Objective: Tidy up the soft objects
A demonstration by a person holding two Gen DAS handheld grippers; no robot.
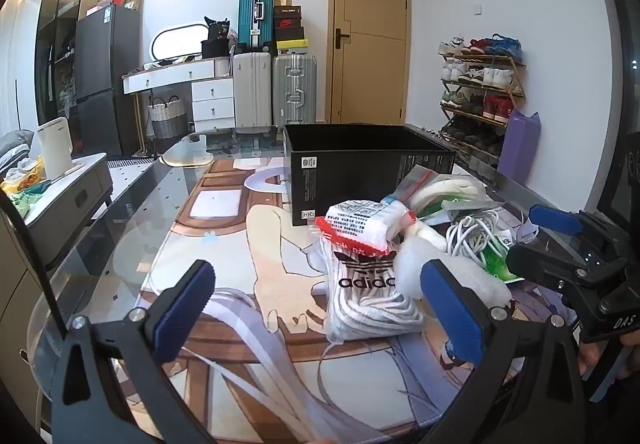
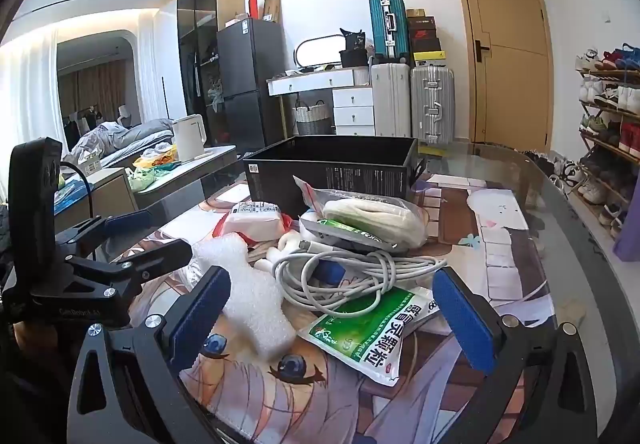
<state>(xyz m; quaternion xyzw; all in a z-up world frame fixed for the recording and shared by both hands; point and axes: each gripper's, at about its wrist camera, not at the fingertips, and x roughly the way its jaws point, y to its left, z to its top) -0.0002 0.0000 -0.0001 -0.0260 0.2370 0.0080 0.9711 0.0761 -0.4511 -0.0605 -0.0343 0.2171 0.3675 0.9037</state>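
While both tools hung above the near edge of the glass table [image 1: 132, 204], the left gripper [image 1: 320, 304] had its blue pads spread wide, nothing between them pressed. Just beyond its fingers lay a clear bag of white laces [image 1: 370, 304] with a black Adidas mark, flat on the printed mat [image 1: 224, 284]. On top of that bag's far end rested a white packet with red edging [image 1: 360, 224].

The right gripper [image 2: 332, 308] was likewise fully apart and held nothing. Between its pads, lower on the mat, sat a white foam piece [image 2: 248, 304] on the left and a green-and-white sachet [image 2: 368, 336] on the right, neither touched by a pad. A coil of white cable [image 2: 344, 276] lay partly over the sachet's far edge. Behind the cable was a clear bag holding a folded cream item [image 2: 372, 216].

A black open-topped box [image 2: 332, 168] stood upright behind the pile, touching or nearly touching it; its inside looked dark, contents not discernible.
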